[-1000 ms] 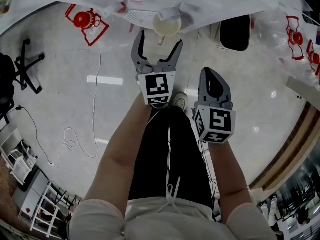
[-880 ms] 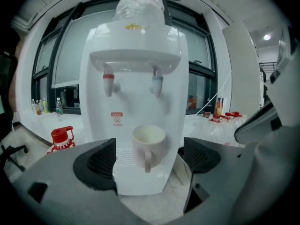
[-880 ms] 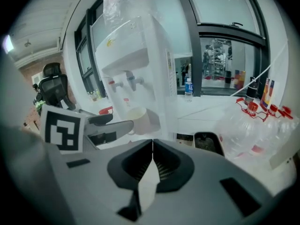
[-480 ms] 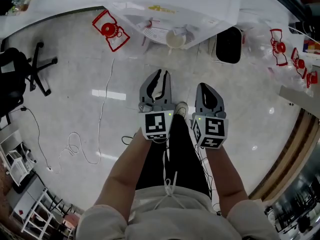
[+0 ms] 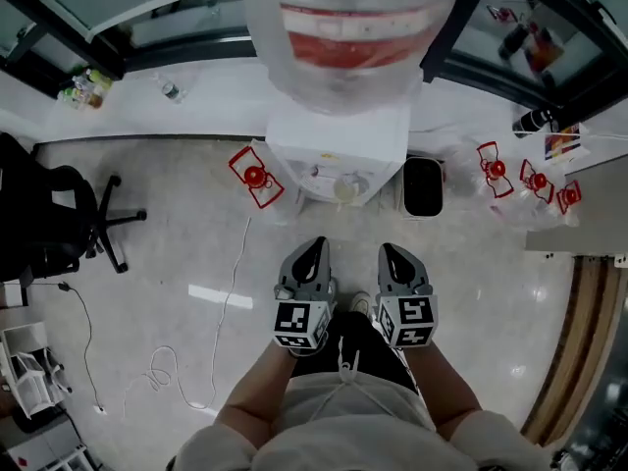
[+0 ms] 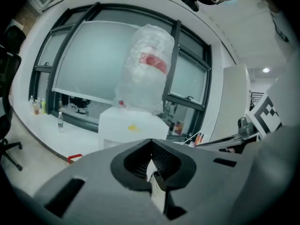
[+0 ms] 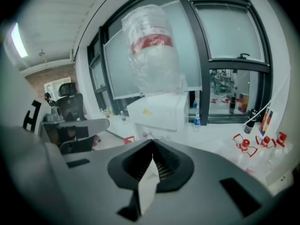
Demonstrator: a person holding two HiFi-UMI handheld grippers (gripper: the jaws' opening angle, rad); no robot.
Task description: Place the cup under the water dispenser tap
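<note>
Cup at the water dispenser; both grippers closed on nothing, well back from it.

Head view: the water dispenser [image 5: 339,150] stands against the window wall with its bottle on top. The cup [image 5: 344,190], pale and small here, sits in the dispenser's front recess, apparently below the taps; too small to tell whether it lines up with one. The left gripper [image 5: 315,247] and right gripper [image 5: 392,251] are side by side in front of the dispenser, well apart from the cup. In each gripper view the jaws meet tip to tip, nothing between them. Placement looks done. Risks, as I judge them: a light, empty cup off-centre under the tap would let water miss or splash. A gripper coming back in towards the dispenser could clip the rim and tip the cup.
</note>
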